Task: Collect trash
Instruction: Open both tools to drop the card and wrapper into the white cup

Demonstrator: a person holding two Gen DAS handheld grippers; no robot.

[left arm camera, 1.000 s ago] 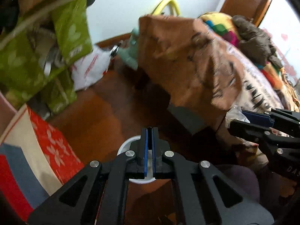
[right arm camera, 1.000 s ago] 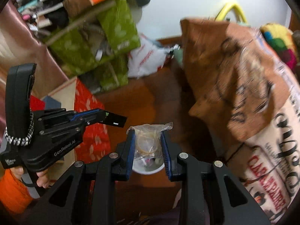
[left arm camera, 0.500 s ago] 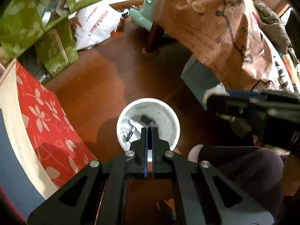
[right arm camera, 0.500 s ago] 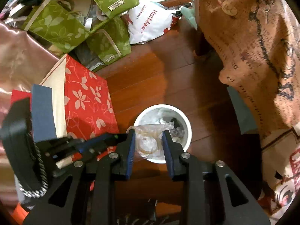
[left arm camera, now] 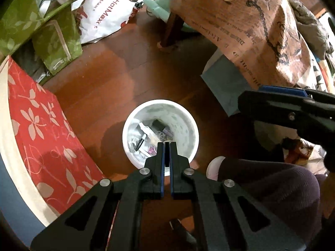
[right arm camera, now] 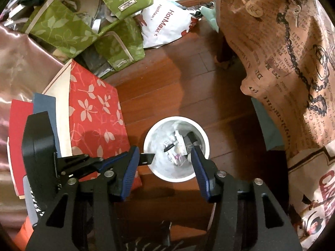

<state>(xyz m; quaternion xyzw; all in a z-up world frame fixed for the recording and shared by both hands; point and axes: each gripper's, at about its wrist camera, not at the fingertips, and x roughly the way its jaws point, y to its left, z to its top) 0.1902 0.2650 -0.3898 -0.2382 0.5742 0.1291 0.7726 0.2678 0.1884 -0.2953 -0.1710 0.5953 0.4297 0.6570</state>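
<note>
A white bin (left arm camera: pixel 193 132) (right arm camera: pixel 162 168) stands on the wooden floor with wrappers and a black pen (left arm camera: pixel 139 142) (right arm camera: pixel 170 146) inside. My right gripper (right arm camera: pixel 164 149) hangs just above the bin's near rim. Its jaws are opening and nothing is between them. It also shows side-on at the right edge of the left wrist view (left arm camera: pixel 251 101). My left gripper (left arm camera: pixel 166 144) points down over the bin's near edge, shut on a thin black strip (right arm camera: pixel 148 158) that sticks out past its tips. In the right wrist view the left gripper (right arm camera: pixel 108 163) sits left of the bin.
A red flowered box (left arm camera: pixel 41 125) (right arm camera: pixel 94 108) lies left of the bin. Green leaf-print bags (right arm camera: pixel 83 21) and a white HotMax bag (left arm camera: pixel 104 14) sit behind. A brown printed cloth (left arm camera: pixel 251 21) drapes a table on the right. A person's dark-clothed leg (left arm camera: pixel 261 179) is close right.
Both grippers dropped and tipped down over the bin. The right jaws spread and the clear plastic bag they held is gone from between them. The left gripper stayed shut.
</note>
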